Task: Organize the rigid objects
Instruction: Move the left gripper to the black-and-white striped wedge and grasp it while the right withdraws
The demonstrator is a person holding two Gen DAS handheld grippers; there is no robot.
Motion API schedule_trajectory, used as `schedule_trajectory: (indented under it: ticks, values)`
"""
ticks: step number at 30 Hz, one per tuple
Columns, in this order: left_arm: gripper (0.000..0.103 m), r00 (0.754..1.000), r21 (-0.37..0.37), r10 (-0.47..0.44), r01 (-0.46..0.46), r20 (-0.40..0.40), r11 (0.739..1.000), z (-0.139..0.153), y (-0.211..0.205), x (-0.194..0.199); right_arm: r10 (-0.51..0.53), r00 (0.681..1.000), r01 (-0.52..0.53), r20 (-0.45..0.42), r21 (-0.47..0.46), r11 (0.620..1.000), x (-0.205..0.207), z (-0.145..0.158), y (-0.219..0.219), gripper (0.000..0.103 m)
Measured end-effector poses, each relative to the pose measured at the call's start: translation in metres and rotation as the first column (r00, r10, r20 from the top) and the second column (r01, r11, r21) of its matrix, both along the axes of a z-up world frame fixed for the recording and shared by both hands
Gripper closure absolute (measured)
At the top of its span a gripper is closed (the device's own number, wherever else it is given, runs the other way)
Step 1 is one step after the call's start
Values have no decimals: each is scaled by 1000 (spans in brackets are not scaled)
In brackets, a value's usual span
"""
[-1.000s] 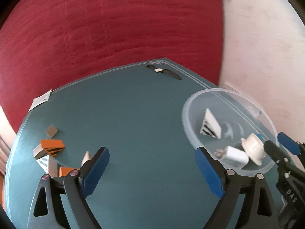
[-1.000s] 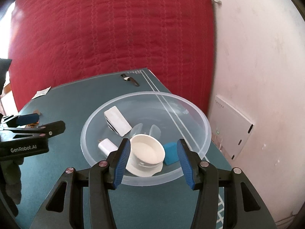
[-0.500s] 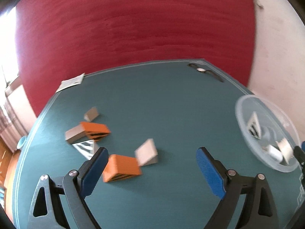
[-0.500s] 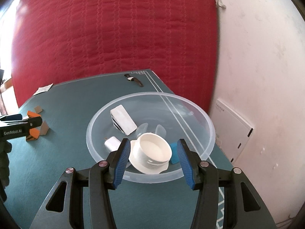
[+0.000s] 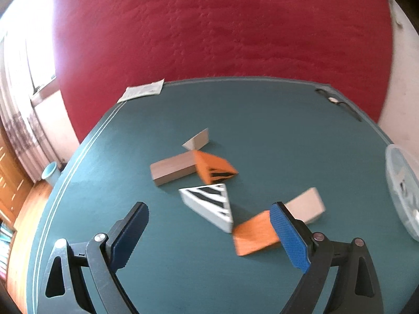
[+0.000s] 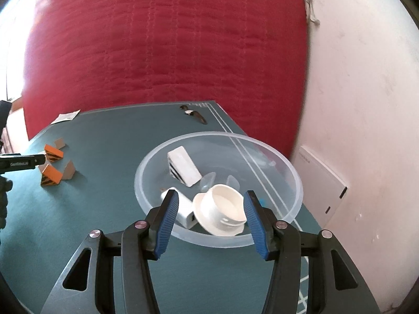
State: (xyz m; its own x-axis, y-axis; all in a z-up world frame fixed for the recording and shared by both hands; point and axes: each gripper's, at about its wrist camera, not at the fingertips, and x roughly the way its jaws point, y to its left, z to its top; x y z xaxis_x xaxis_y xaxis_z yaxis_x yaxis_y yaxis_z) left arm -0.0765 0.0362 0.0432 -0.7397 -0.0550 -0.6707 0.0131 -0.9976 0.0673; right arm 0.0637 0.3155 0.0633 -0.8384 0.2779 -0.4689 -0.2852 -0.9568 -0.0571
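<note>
Left claw hangs wide and empty over the striped wedge; right claw, half-open, seemingly grips nothing above the bowl.

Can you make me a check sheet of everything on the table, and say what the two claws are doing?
Surface: teal table, flat.
Job's things: orange, tan and striped blocks loose on the table; clear bowl holds a white cup, a white charger, a striped wedge and something blue.
Clutter: wristwatch and paper slip at the far edge.
Claws: left claw open, above the blocks; right claw open, empty, by the bowl.
Cables: nothing seen.
Surroundings: red quilted cloth, white wall.
</note>
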Motion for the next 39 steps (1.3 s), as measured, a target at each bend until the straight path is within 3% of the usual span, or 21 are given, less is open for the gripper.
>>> schedule_trajectory:
  ticks: [5,13,18,22,26,39]
  values:
    - [7,999,14,9,-10,45,1000,-9,-15,-13,33,999,-33,-2,14,999,1,1,-14,50]
    - [8,999,-29,-16,18,42,999,-15,-14,-23,88,996,-88,13,12,996,1,0,-29,50]
    - [26,997,-32,-47,49,68,998,-20,-17,-34,111,993,-112,32,5,994,-1,-3,-37,50]
    - [39,992,19,-80,79,100,997,-23,-21,-40,123,991,-123,48,1,992,-3,-5,-41,50]
    - [58,990,31,-106,104,93,994,-23,-19,-37,133,989,-133,61,-1,991,-5,-8,-46,50]
    - [58,989,48,-126,122,79,991,-21,-23,-19,203,974,-199,103,-46,979,-8,-10,-60,50]
